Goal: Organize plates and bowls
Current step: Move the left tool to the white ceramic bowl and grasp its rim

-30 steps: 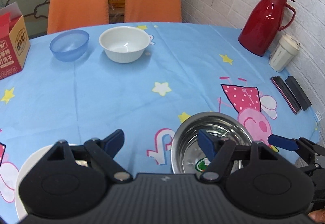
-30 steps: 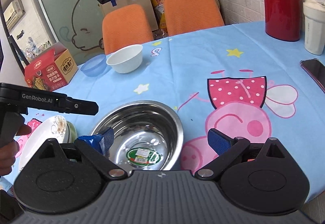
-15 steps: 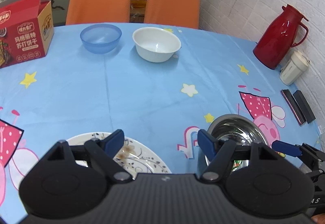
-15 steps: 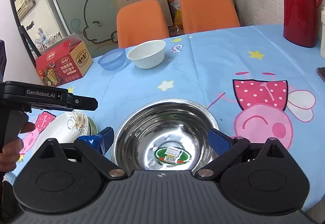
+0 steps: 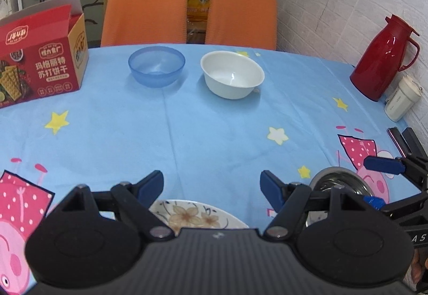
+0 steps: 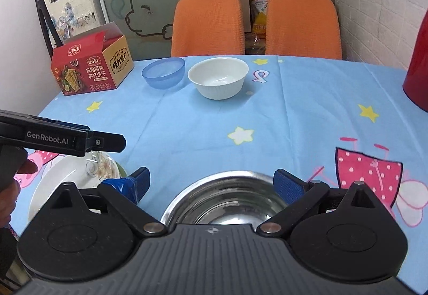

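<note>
A flowered white plate (image 5: pixel 196 216) lies at the near table edge, right under my open, empty left gripper (image 5: pixel 212 186); it also shows in the right wrist view (image 6: pixel 80 174). A steel bowl (image 6: pixel 227 198) sits at the near edge below my open, empty right gripper (image 6: pixel 211 181); it also shows in the left wrist view (image 5: pixel 338 184). A blue plastic bowl (image 5: pixel 156 66) and a white bowl (image 5: pixel 232 74) stand side by side at the far side of the table.
A red cracker box (image 5: pixel 40 64) stands at the far left. A red thermos (image 5: pixel 382 58) and a white cup (image 5: pixel 402 98) stand by the brick wall at right, with dark flat items (image 5: pixel 409 142) near them. Two orange chairs (image 5: pixel 145 8) are behind the table.
Both grippers pulled back and tilted up. The left one swung left from over the steel bowl to over the flowered plate. Both stayed open and empty.
</note>
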Tool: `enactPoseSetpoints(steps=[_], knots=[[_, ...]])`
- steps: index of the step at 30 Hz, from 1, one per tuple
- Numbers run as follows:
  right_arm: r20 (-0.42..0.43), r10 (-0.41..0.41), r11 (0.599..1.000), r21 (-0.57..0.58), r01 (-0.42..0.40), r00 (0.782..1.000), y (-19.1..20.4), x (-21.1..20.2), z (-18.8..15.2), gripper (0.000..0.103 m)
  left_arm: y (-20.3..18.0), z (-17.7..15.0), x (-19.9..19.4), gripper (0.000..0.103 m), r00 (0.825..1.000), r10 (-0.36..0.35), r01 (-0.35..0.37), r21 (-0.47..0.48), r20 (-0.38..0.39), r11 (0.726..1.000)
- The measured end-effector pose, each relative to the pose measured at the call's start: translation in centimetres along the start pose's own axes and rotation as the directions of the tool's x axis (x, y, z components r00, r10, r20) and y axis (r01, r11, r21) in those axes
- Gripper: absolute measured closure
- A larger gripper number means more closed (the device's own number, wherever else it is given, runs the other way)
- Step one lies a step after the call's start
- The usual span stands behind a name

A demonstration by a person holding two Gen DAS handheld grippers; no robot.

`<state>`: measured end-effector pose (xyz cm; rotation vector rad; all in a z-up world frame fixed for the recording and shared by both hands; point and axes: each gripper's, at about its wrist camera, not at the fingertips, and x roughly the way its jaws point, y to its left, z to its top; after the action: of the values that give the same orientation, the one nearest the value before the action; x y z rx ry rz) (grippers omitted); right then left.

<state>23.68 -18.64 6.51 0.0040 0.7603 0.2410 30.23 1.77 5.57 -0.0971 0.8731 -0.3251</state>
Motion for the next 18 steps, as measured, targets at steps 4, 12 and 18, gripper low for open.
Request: enactPoseSetpoints(steps=[4, 12, 18], knots=[[-0.007, -0.016, 0.997, -0.074, 0.016, 1.000, -0.1, 1.3, 2.4, 0.017, 0.7, 1.2, 1.5, 0.031, 1.000, 0.012, -0.012, 0.007, -0.013, 1.000], [-0.009, -0.021, 0.966, -0.257, 0.018, 1.000, -1.7, 5.2, 7.7, 0.017, 2.4, 8.0, 4.6, 0.031, 0.999, 0.025, -0.026, 0.029, 0.020, 0.999], [-0.097, -0.024, 0.960, -0.281, -0.005, 0.995, -4.2, 11.1, 10.4, 0.017, 2.1, 15.0, 9.3, 0.031, 0.996, -0.085, 0.085, 0.025, 0.009, 0.996]])
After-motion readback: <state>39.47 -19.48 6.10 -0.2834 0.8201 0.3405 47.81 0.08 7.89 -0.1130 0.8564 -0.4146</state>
